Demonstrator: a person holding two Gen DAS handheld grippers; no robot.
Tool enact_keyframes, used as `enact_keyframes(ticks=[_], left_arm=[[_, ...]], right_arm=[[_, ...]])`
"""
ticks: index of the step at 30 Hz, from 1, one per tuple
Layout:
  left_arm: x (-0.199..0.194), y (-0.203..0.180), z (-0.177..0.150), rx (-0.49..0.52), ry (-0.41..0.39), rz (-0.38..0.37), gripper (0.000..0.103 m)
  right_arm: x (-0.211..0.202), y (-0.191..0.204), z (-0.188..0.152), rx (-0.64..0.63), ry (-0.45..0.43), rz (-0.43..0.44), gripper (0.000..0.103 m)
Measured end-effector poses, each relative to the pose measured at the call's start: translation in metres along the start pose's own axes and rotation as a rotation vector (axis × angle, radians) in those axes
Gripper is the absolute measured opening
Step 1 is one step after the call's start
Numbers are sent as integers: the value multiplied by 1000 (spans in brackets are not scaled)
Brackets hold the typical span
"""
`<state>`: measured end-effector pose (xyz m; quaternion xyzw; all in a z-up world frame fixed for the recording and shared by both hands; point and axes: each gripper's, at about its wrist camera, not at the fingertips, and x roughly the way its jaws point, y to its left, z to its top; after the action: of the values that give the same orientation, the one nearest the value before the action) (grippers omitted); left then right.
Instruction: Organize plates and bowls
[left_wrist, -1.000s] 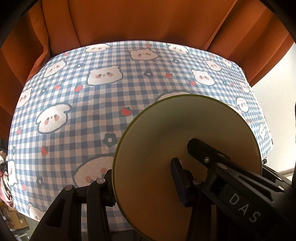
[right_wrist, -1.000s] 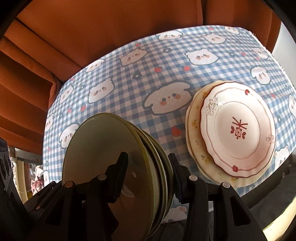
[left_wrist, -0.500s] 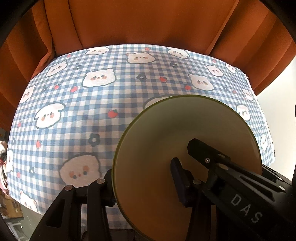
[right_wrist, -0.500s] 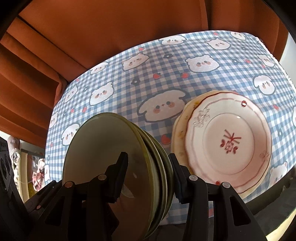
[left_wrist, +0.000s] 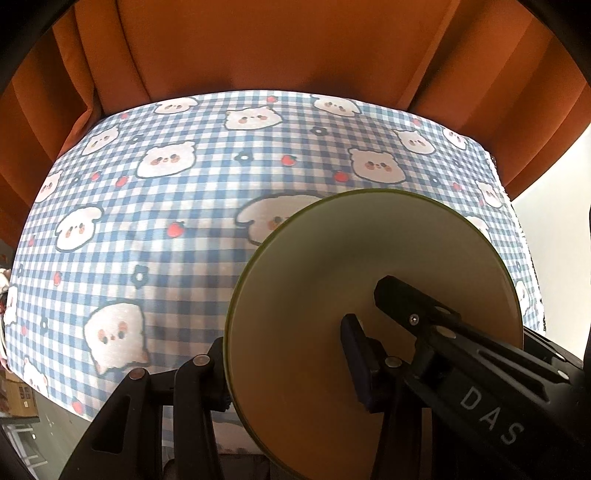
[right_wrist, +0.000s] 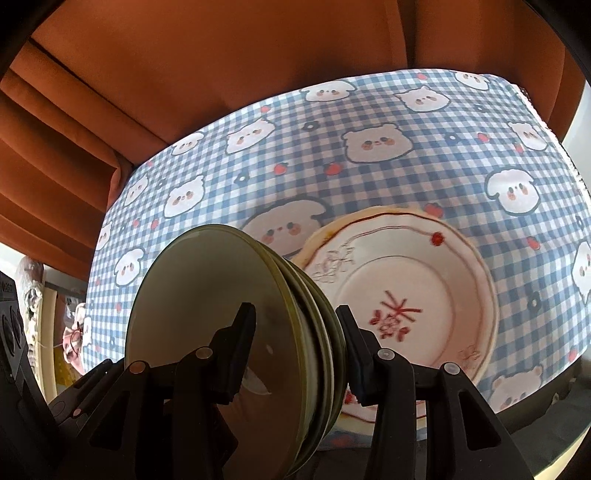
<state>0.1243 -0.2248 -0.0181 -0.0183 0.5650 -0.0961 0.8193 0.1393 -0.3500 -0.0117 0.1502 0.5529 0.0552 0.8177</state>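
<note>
- My left gripper (left_wrist: 291, 369) is clamped on the rim of one olive-green plate (left_wrist: 369, 295), held on edge above the counter; one finger sits behind the plate, the other against its pale inner face.
- In the same view, the black body of the other tool, marked "DAS" (left_wrist: 491, 417), crosses in front of that plate's lower right.
- My right gripper (right_wrist: 295, 332) is pinching a stack of green plates (right_wrist: 207, 310), held on edge. I count at least four rims; the exact number I cannot tell.
- Two patterned plates (right_wrist: 406, 295) lie stacked flat on the counter, just right of the held stack: a white one with red motifs on top, and a cream one under it.
- One blue checked tablecloth (left_wrist: 184, 221) with animal faces covers the counter.
- Orange curtains (right_wrist: 221, 74) hang behind.
</note>
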Motion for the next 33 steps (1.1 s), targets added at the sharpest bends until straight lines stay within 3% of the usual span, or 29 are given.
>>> enact_keyframes(ticks=[17,33], left_arm=[[22,-59,-11,-43,20,-19,48],[46,-67,-5,-39,76,-24,47]], right_arm=[[-9,-67,6,-28,29,-22,48],[12,-87,12,-7,87,-47,48]])
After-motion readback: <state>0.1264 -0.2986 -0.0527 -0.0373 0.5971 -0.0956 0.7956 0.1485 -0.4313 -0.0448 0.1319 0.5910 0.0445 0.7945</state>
